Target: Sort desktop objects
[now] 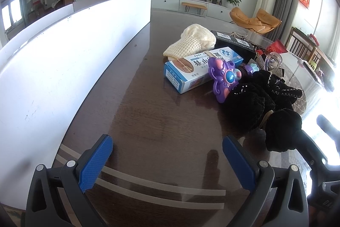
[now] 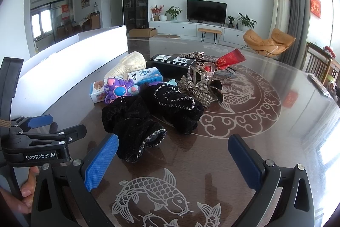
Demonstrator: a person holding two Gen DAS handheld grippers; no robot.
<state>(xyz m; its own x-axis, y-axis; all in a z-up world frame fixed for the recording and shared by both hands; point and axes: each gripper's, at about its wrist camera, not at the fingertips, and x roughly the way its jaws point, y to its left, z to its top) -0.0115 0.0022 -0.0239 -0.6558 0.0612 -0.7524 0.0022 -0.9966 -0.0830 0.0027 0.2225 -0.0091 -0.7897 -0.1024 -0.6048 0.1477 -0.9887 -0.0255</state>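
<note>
A heap of small items lies on the dark table (image 2: 265,142): two black velvet scrunchies (image 2: 136,124) (image 2: 176,105), a purple flower toy (image 2: 120,89), a blue-and-white box (image 2: 146,76), a cream knitted piece (image 2: 129,66), a black box (image 2: 170,63), a glittery bow clip (image 2: 197,86) and a red packet (image 2: 230,60). My right gripper (image 2: 173,161) is open, low over the table just in front of the nearest scrunchie. My left gripper (image 1: 167,160) is open over bare table, left of the heap; the scrunchies (image 1: 255,103), toy (image 1: 223,80) and blue-and-white box (image 1: 191,71) lie ahead to its right.
A long white bin wall (image 1: 63,61) runs along the left side of the table, also in the right wrist view as the white bin (image 2: 70,61). A hand (image 2: 23,195) holds the left gripper's handle. Wooden chairs (image 2: 318,65) stand at the table's far right.
</note>
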